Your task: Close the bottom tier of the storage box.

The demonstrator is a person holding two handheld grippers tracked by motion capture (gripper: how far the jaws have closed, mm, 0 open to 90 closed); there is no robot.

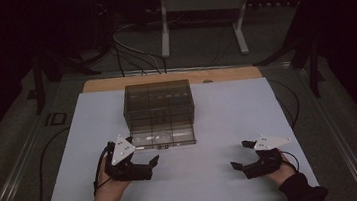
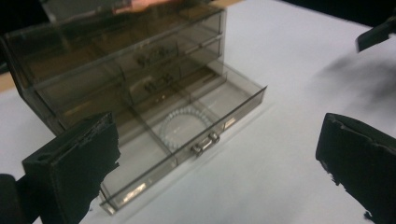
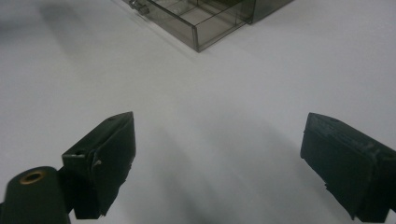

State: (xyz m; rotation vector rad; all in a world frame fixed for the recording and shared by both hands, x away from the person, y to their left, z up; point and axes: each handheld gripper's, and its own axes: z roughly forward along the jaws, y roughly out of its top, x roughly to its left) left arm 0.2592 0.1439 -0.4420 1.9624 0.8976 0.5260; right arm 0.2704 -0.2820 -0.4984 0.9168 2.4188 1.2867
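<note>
While both of my tools rest low on the white table (image 1: 224, 176), nothing is gripped: the left gripper (image 1: 149, 165) has its jaws spread wide and bare, and the right gripper (image 1: 239, 155) stands just as far apart over bare tabletop.

I hold the left one just below and left of the smoky plastic drawer box (image 1: 158, 105), in the lower left of centre in the high view, because its bottom drawer (image 2: 187, 135) is pulled out toward me and that is the part I judge to be in hand. In the left gripper view the drawer's small metal handle (image 2: 205, 143) sits at mid-frame between my jaws, not yet touched, and a pale coiled hair tie (image 2: 183, 127) lies in the compartment behind it.

My left hand (image 1: 107, 186) comes in from the bottom edge, wrist on the table, jaws angled right. My right hand (image 1: 282, 172) sits in the lower right, well apart from the box, jaws pointing left toward the drawer's corner.
</note>
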